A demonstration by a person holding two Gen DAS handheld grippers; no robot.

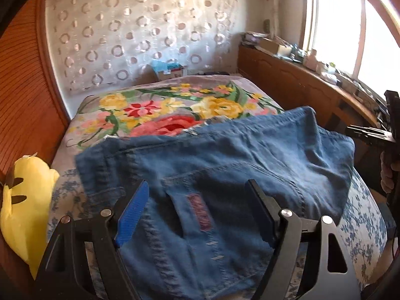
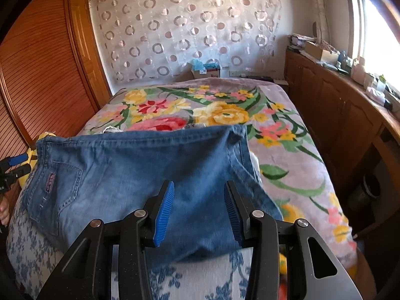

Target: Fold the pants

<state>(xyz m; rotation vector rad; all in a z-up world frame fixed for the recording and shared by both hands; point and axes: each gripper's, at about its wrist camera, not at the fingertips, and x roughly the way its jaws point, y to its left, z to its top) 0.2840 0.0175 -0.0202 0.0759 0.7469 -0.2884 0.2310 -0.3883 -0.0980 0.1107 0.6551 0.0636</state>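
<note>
Blue denim pants (image 1: pixel 225 165) lie folded into a compact stack on the near end of the bed, back pocket with a red label up. They also show in the right wrist view (image 2: pixel 130 172). My left gripper (image 1: pixel 197 207) is open and empty, hovering just above the pants' left part near the pocket. My right gripper (image 2: pixel 198 205) is open and empty above the pants' right near corner. The right gripper also shows at the right edge of the left wrist view (image 1: pixel 375 135).
The bed carries a floral blanket (image 2: pixel 225 115) farther back and a blue-flowered white sheet (image 2: pixel 200 277) near me. A yellow plush toy (image 1: pixel 27 200) lies at the left. A wooden cabinet (image 2: pixel 332 105) with clutter runs along the right. Slatted wooden doors (image 2: pixel 37 75) stand left.
</note>
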